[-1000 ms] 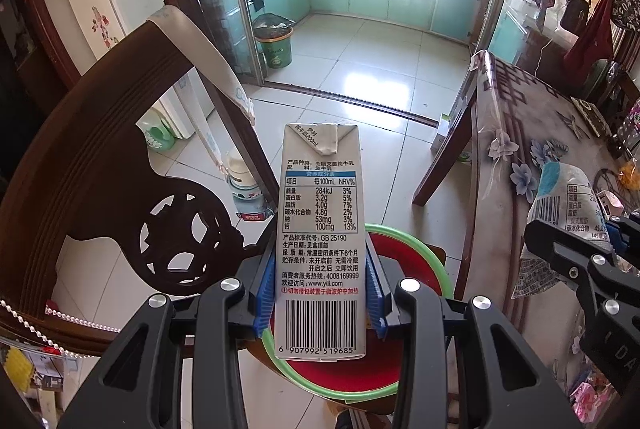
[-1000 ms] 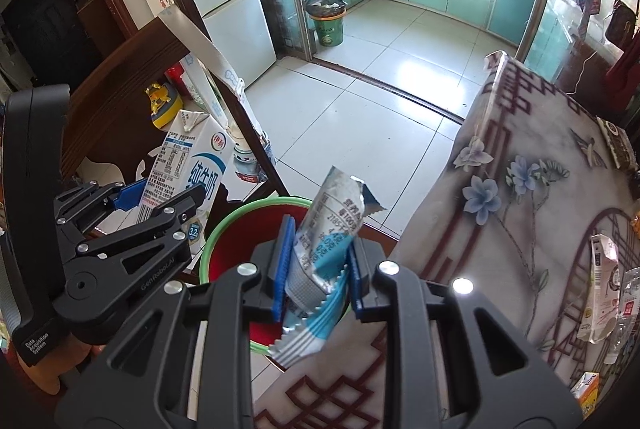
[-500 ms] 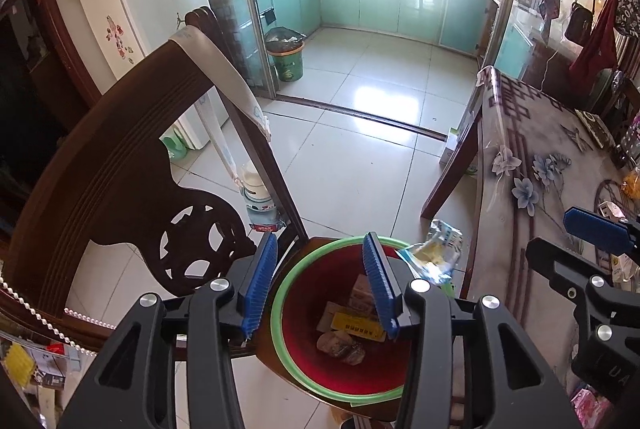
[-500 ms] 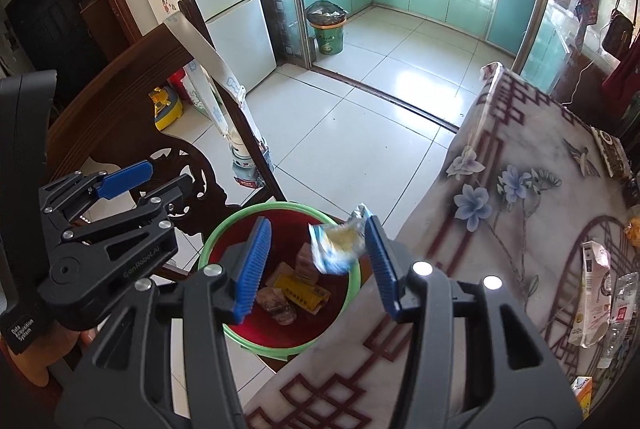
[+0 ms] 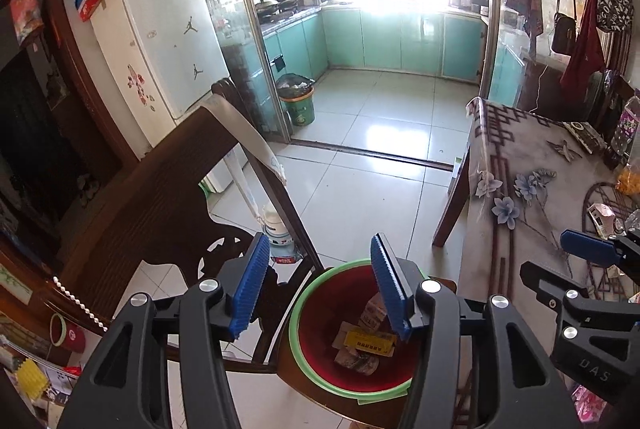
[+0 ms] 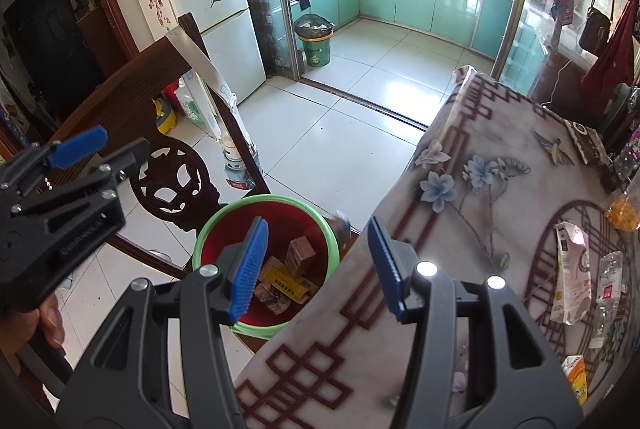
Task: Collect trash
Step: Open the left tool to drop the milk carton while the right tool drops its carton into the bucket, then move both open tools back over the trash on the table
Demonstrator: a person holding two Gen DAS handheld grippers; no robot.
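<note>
- Tiled floor runs from the teal kitchen, top centre, to one red bin (image 6: 328, 229) with a green rim, lower centre.
- Perhaps four pieces of trash (image 6: 288, 279) lie inside, partly hidden by fingers.
- Left gripper (image 5: 320, 285) and right gripper (image 6: 316, 265): both jaws opening, spread, nothing between them.

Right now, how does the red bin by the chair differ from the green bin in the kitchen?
The red bin has a green rim, sits on the chair seat close below the table edge and holds cartons. The green bin stands on the kitchen floor far off, lined with a dark bag and heaped to the top. Both are round and open-topped.
</note>
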